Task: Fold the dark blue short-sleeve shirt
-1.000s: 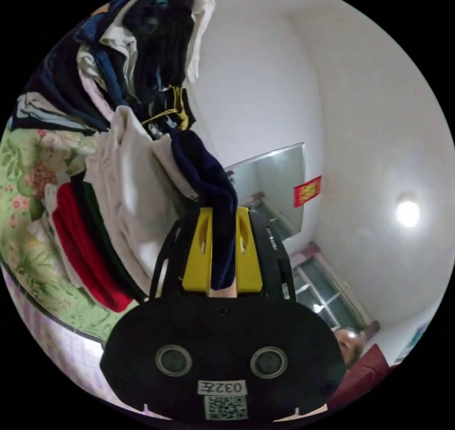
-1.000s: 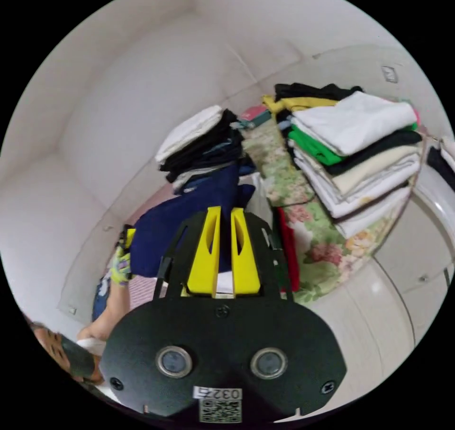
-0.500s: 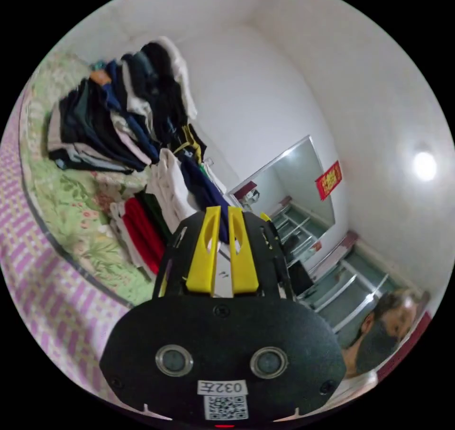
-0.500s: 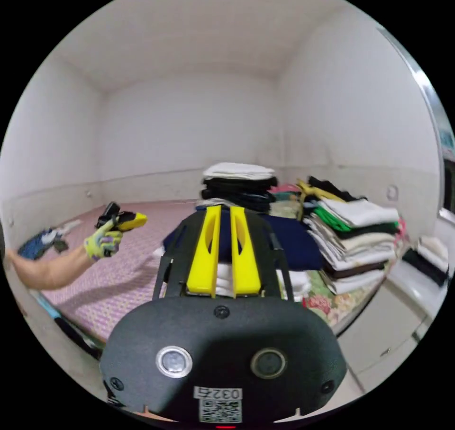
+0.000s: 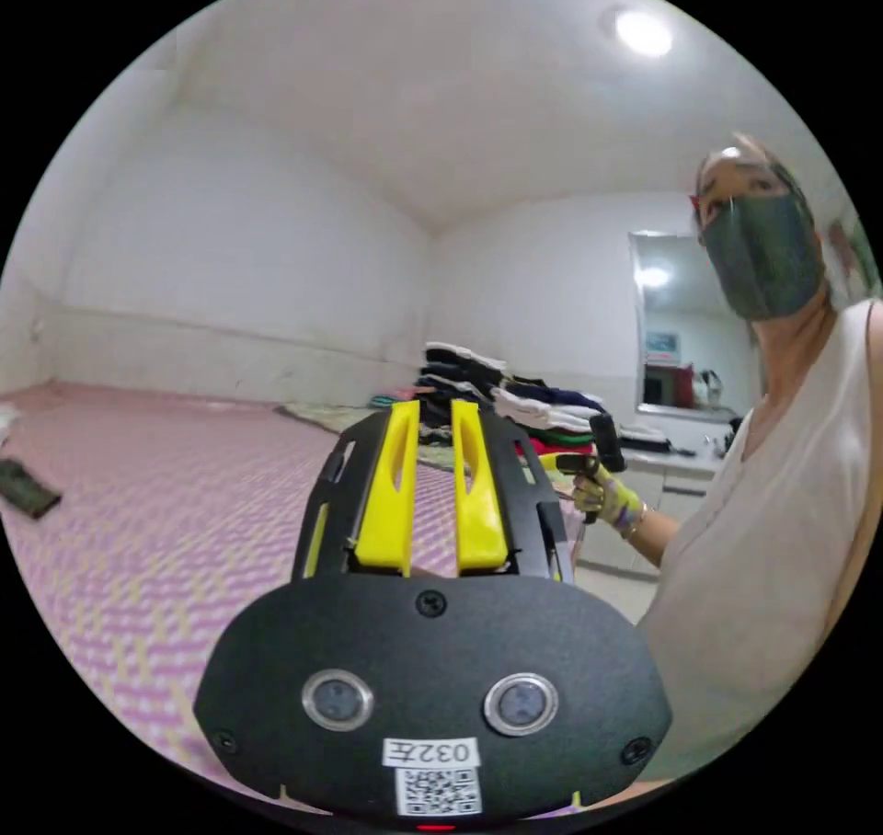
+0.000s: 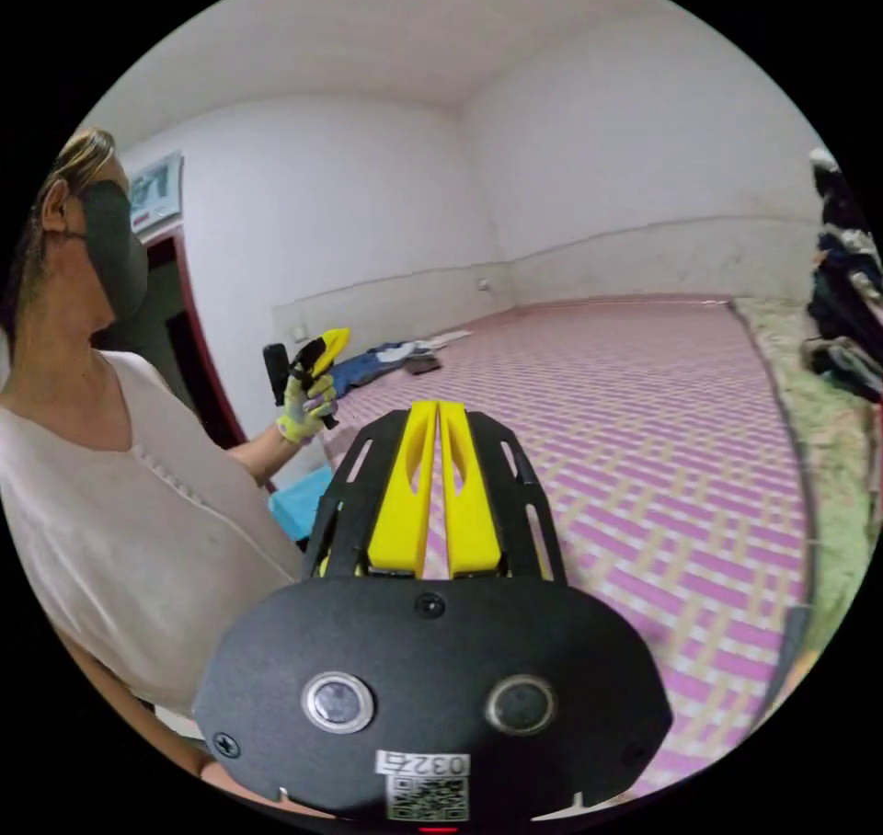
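Left gripper view has my left gripper (image 5: 433, 412) at frame centre, jaws a narrow gap apart, holding nothing, over the pink bed (image 5: 138, 522). My right gripper (image 6: 439, 412) has its jaws nearly touching, also empty. The shirt I cannot pick out for sure (perhaps a dark blue layer in the stacks (image 5: 515, 407) at mid-frame). I judge it soft, light and floppy; I'd pinch it at the shoulder seams.

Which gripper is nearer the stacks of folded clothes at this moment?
Right, as far as these views tell. The right gripper sits just before the stacks of folded clothes; the left gripper is held across the bed from them.
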